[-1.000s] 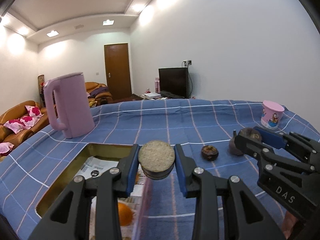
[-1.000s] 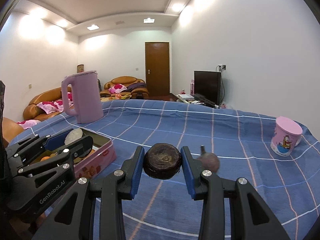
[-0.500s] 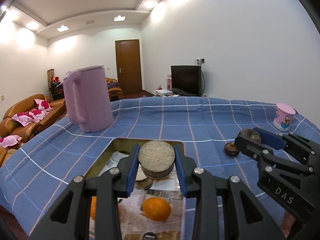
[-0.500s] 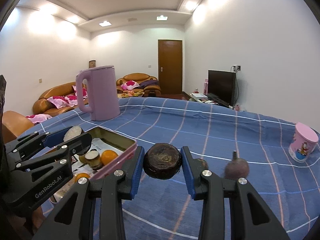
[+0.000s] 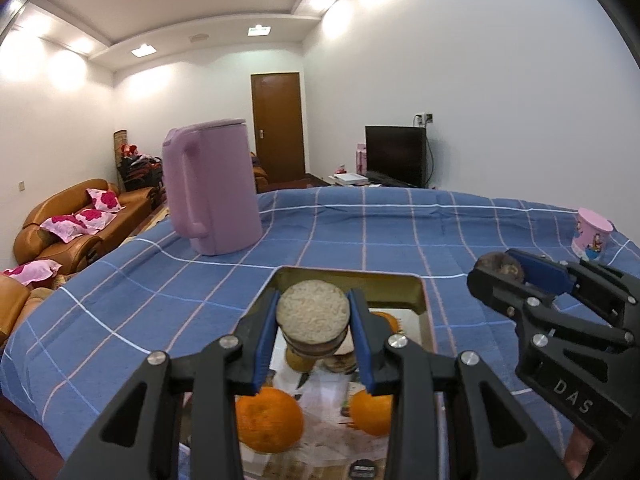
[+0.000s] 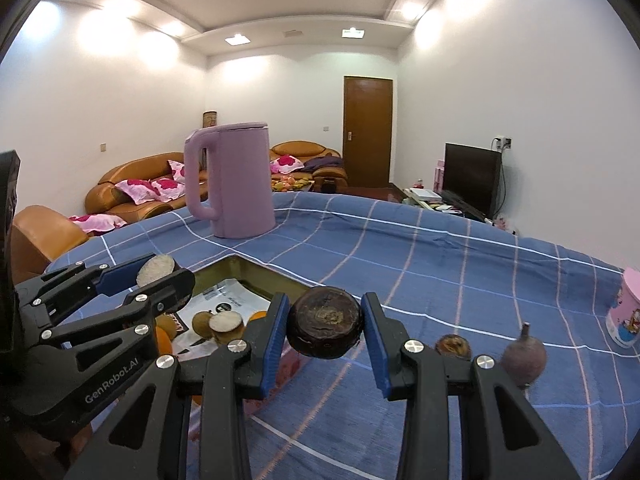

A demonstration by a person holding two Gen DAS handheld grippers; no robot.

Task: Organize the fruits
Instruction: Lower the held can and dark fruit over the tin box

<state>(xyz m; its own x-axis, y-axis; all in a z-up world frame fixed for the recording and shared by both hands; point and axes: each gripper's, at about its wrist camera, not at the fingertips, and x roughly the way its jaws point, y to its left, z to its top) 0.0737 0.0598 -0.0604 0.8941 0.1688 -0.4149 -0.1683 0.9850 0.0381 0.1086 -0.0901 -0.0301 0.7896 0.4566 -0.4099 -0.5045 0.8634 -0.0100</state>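
1. I see the counter [image 6: 440, 264] spread with a blue checked cloth, filling the lower half of both wrist views.
2. The lilac kettle [image 5: 212, 188] stands upright on the far left part of the cloth, its handle turned toward me.
3. The open tin [image 5: 352, 276] sits on the cloth in front of the kettle, lined with printed paper; in the left wrist view it lies directly below my left gripper, in the right wrist view it is to the left of my right gripper.
4. My left gripper [image 5: 313, 334] is held above the tin. Its blue fingers [image 5: 267, 332] are closed tightly on a halved fruit with pale cut face [image 5: 313, 312], the cut face turned toward the camera.
5. My right gripper [image 6: 325, 334] hovers over the cloth just beside the tin's right rim. Its fingers [image 6: 278, 332] are clamped on a dark round fruit [image 6: 325, 328], gripping it on both sides.
6. The pink cup [image 6: 624, 314] stands upright near the right edge of the counter, well apart from the tin.
7. Inside the tin lie two oranges [image 5: 268, 420] near the front, with a few smaller brown and pale-cut pieces [image 6: 226, 324] behind them.
8. On the cloth to the right of my right gripper rests a purple-brown fruit with a stem [image 6: 523, 354], stem up.
9. Just beside it, on its left, sits a small dark fruit piece [image 6: 453, 346], apart from the tin.
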